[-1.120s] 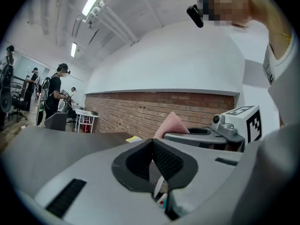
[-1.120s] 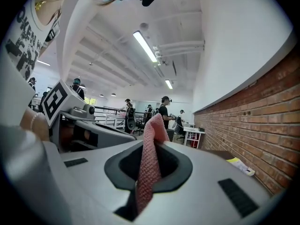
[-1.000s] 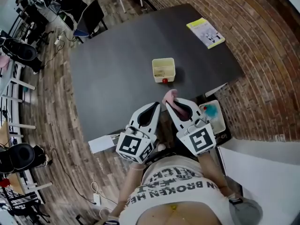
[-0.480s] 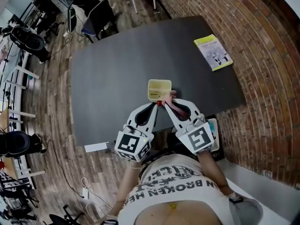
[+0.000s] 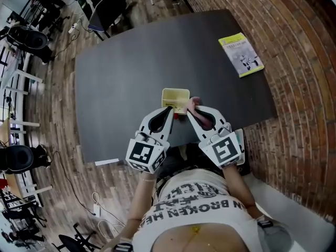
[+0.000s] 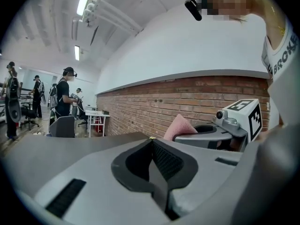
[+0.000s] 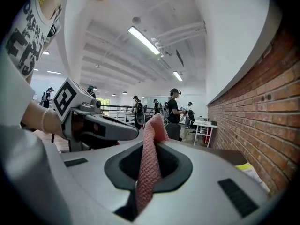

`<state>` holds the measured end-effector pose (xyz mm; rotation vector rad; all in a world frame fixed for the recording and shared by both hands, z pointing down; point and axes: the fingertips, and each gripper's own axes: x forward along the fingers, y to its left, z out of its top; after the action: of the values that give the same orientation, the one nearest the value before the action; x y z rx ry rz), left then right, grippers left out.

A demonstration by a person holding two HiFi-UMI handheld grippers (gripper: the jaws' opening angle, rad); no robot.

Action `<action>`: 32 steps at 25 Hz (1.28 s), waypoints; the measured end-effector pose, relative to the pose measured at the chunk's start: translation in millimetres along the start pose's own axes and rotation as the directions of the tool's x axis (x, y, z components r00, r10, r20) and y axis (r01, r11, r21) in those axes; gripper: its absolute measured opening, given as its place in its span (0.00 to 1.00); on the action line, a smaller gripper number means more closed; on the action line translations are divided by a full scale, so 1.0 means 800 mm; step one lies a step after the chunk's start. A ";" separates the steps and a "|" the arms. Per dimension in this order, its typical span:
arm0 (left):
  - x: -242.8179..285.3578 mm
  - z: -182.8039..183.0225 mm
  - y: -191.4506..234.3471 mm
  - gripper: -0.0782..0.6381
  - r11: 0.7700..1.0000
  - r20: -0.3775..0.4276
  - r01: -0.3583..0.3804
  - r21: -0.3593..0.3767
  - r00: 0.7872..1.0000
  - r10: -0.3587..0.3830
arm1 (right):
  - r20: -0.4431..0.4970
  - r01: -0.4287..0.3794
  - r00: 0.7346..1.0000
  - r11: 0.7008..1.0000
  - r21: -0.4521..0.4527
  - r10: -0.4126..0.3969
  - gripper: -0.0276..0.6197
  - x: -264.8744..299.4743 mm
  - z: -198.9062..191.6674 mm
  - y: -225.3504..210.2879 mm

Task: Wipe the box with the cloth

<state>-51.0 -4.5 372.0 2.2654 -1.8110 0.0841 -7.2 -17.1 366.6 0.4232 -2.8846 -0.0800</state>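
Observation:
A small pale yellow box (image 5: 175,98) sits on the dark table (image 5: 126,72), just ahead of both grippers. My right gripper (image 5: 193,108) is shut on a pink cloth (image 5: 195,104), which sticks up between its jaws (image 7: 151,158) and also shows in the left gripper view (image 6: 180,125). The cloth's tip is beside the box's right near corner. My left gripper (image 5: 169,109) is shut with nothing in it (image 6: 151,141), its tip at the box's near edge. A small red thing by the box's near side is mostly hidden.
A yellow-and-white booklet (image 5: 241,54) lies at the table's far right. A brick wall (image 5: 294,62) runs along the right. Chairs and desks (image 5: 100,7) stand beyond the table's far edge. Several people stand in the background (image 7: 178,108).
Both grippers have moved forward together over the table's near edge toward the box. The cloth stays held in the right gripper.

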 end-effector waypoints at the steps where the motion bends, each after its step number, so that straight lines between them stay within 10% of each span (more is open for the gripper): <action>1: 0.002 -0.003 0.004 0.12 1.000 -0.010 0.012 -0.002 1.000 -0.012 | -0.012 0.005 1.000 1.000 0.003 -0.005 0.07 0.003 -0.003 -0.001; 13: 0.030 -0.079 0.048 0.12 0.989 -0.207 0.147 -0.005 0.968 -0.145 | -0.163 0.101 0.982 0.994 0.050 -0.092 0.07 0.041 -0.065 -0.003; 22: 0.041 -0.165 0.054 0.16 0.939 -0.446 0.337 0.063 0.852 -0.275 | -0.307 0.183 0.941 0.977 0.110 -0.142 0.07 0.051 -0.131 0.009; 26: 0.048 -0.206 0.047 0.25 0.853 -0.571 0.474 0.221 0.771 -0.280 | -0.359 0.195 0.925 0.967 0.166 -0.125 0.07 0.056 -0.165 0.020; 32: 0.057 -0.252 0.045 0.31 0.638 -0.752 0.664 0.390 0.630 -0.195 | -0.447 0.187 0.891 0.962 0.197 -0.082 0.07 0.062 -0.212 0.041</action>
<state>-54.4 -10.7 582.1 2.5386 -0.8130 1.4279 -23.8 -3.4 545.2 0.6002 -2.4229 0.3011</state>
